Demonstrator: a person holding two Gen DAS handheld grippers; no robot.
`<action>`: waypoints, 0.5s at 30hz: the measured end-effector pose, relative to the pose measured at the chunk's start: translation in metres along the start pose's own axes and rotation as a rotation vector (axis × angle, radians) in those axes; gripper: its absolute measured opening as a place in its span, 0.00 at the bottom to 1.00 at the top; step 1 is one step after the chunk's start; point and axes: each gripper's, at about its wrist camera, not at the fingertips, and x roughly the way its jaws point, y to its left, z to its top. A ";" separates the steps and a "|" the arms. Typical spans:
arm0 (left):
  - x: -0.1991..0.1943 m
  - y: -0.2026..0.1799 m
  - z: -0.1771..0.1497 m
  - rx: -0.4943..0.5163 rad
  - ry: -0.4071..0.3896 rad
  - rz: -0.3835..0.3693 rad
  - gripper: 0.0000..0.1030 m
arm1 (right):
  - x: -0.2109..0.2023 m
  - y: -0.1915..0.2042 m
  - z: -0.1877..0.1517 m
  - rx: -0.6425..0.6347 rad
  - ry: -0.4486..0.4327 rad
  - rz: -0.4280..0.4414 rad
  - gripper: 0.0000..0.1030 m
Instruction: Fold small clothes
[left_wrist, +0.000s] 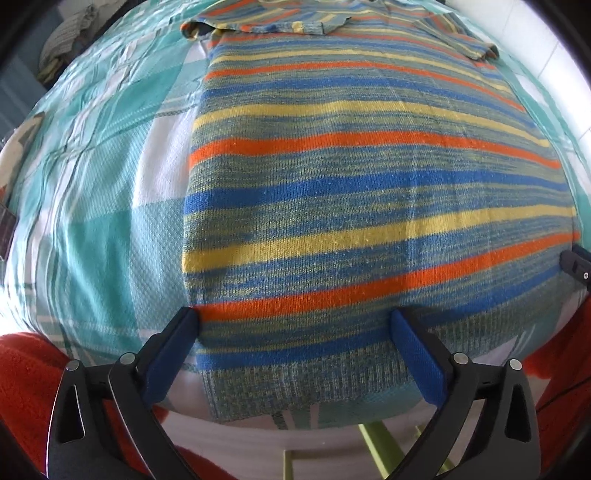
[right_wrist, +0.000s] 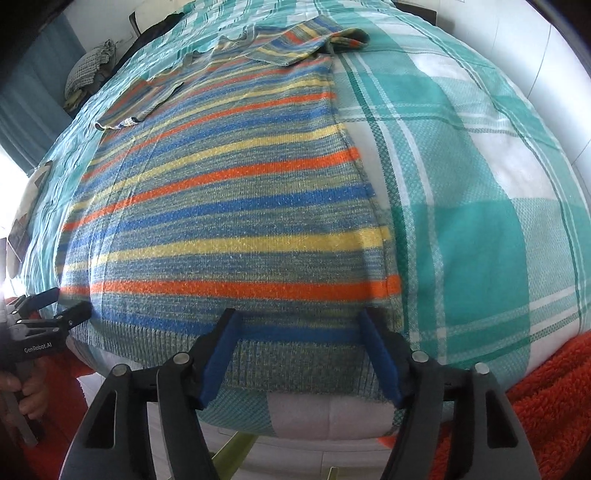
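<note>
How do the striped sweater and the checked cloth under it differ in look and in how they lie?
The striped sweater has orange, blue and yellow bands; the checked cloth has teal and white squares. The sweater is a thick knit with a ribbed hem; the cloth is a flat weave. The sweater lies on top; the cloth spreads wider beneath it. Both lie flat.

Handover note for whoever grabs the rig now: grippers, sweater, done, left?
Left gripper: open, over the hem at the near left corner of the striped sweater, nothing held.
Right gripper: open, over the hem at the near right corner, nothing held.
Sweater lies flat on the teal checked bedspread, hem towards you, both sleeves already folded in across the top.
Left: probably grip both hem corners, then fold the body up towards the collar.
</note>
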 end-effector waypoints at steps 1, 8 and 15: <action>0.000 0.001 0.001 0.000 -0.002 0.002 1.00 | 0.000 -0.001 0.000 0.004 0.000 0.002 0.66; 0.004 -0.002 -0.003 -0.010 -0.003 -0.011 1.00 | 0.001 -0.001 -0.001 0.008 0.000 0.005 0.67; 0.007 0.003 -0.001 -0.015 -0.005 -0.031 1.00 | 0.000 0.000 -0.003 0.000 0.001 0.003 0.70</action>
